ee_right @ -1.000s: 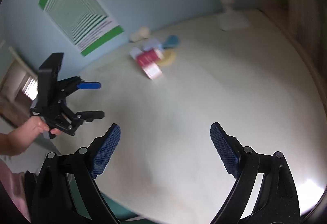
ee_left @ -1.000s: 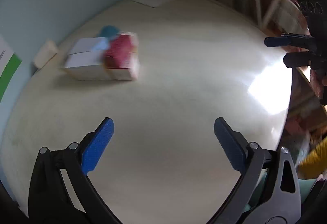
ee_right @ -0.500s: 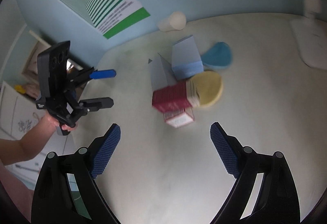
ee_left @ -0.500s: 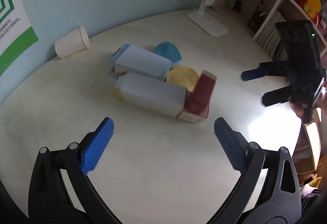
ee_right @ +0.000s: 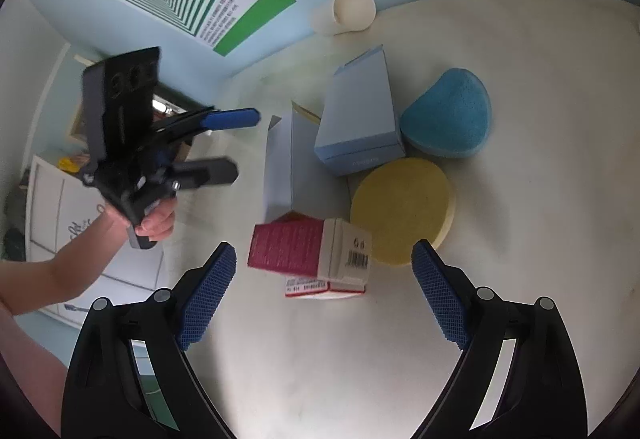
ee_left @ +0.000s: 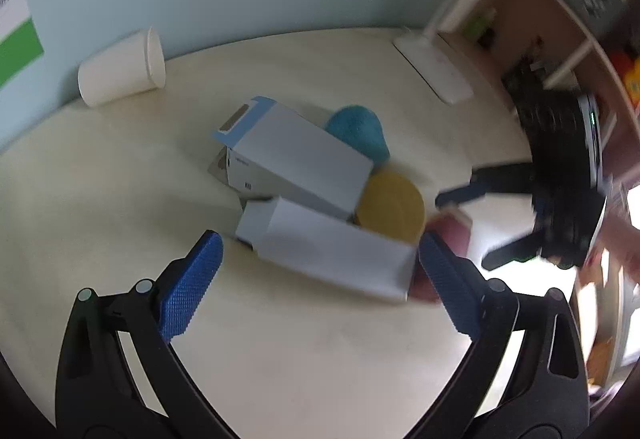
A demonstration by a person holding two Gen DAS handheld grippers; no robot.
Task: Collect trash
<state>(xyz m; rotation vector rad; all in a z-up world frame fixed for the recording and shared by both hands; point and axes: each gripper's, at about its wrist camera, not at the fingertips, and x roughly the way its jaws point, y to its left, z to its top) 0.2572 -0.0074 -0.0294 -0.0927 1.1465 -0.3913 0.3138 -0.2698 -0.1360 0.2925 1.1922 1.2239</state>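
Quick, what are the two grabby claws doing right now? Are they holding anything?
Left gripper: open, holding nothing, above the white box.
Right gripper: open, holding nothing, near the red box.

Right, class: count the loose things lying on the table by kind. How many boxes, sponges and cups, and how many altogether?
Boxes: 3 – blue box, white box, red box
Sponges: 2 – blue sponge, yellow sponge
Cups: 1 – paper cup, on its side
Total: 6
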